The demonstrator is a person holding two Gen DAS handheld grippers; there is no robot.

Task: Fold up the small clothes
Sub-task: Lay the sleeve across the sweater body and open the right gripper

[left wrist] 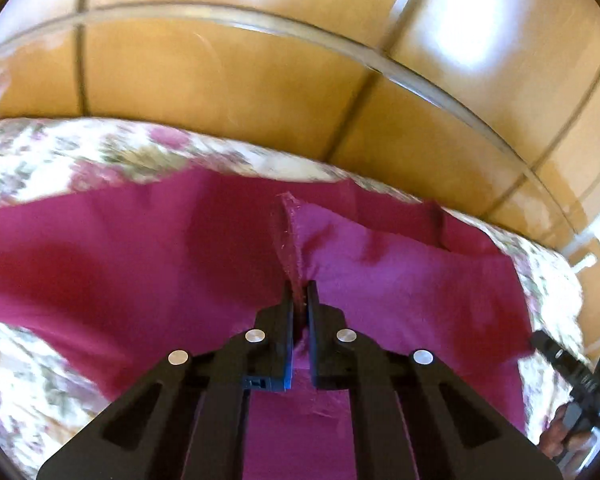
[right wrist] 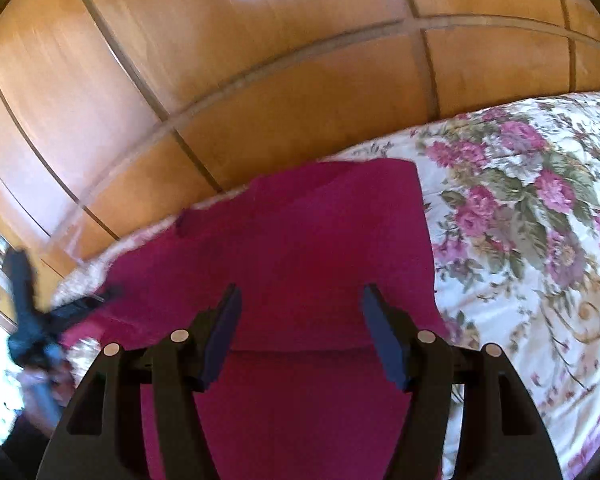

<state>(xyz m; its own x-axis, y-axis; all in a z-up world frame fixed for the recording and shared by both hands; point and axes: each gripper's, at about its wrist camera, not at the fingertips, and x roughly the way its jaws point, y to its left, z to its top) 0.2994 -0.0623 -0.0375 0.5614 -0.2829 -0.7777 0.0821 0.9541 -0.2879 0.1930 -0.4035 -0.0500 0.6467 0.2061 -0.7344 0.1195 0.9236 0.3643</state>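
Garment, magenta, lies spread on the bed, one fold begun. Left gripper fingers clamped on a raised hem; right gripper fingers apart above the cloth. Most folding remains.

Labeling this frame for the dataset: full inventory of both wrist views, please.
garment: one, magenta, spread on the bedspread, a seam edge lifted
bedspread: one, white with pink flowers, under the garment
wardrobe doors: several panels, orange-brown wood, behind the bed
left gripper: one, black, shut on the garment's raised seam
right gripper: one, black with blue pads, open above the garment
hand: one, partly seen, holding the right gripper
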